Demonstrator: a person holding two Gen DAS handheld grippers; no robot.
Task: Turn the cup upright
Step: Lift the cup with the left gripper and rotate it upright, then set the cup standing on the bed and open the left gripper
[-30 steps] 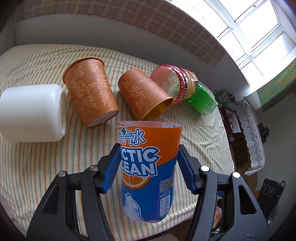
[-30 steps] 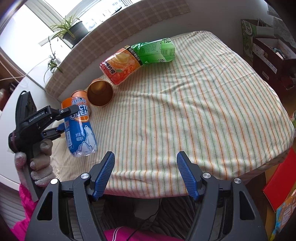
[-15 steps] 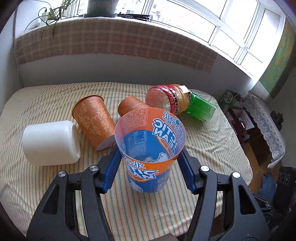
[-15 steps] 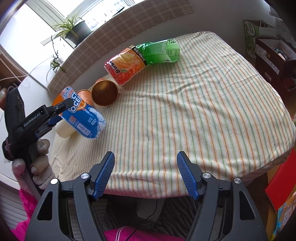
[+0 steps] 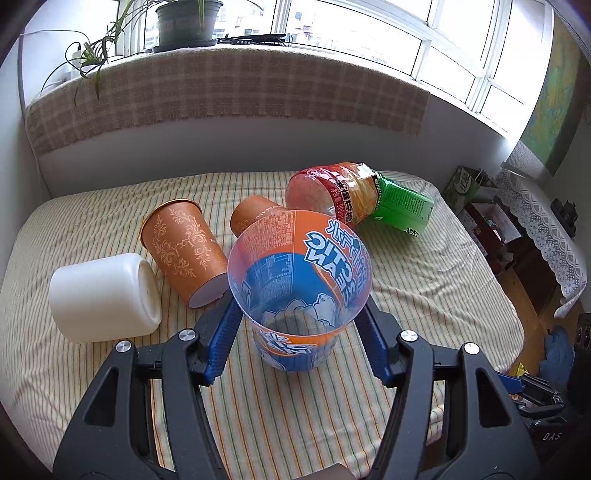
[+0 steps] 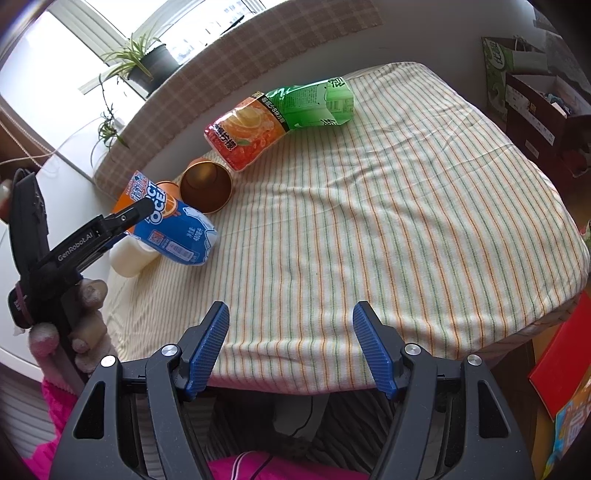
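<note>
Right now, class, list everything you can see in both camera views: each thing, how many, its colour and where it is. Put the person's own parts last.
Blue-and-orange cup: 1, held off the bed, tilted, mouth toward the left camera.
Patterned orange paper cups: 2, lying on their sides at the back left of the bed.
White cup: 1, on its side, far left.
Red-orange cut bottle: 1, on its side near the back.
Green cut bottle: 1, lying against the red-orange one.
Striped bedsheet: 1, cream with green and orange lines.
Potted plants: on the windowsill.
Left gripper: black, blue pads, shut on the cup.
Right gripper: black, blue pads, open over the bed's near edge.
</note>
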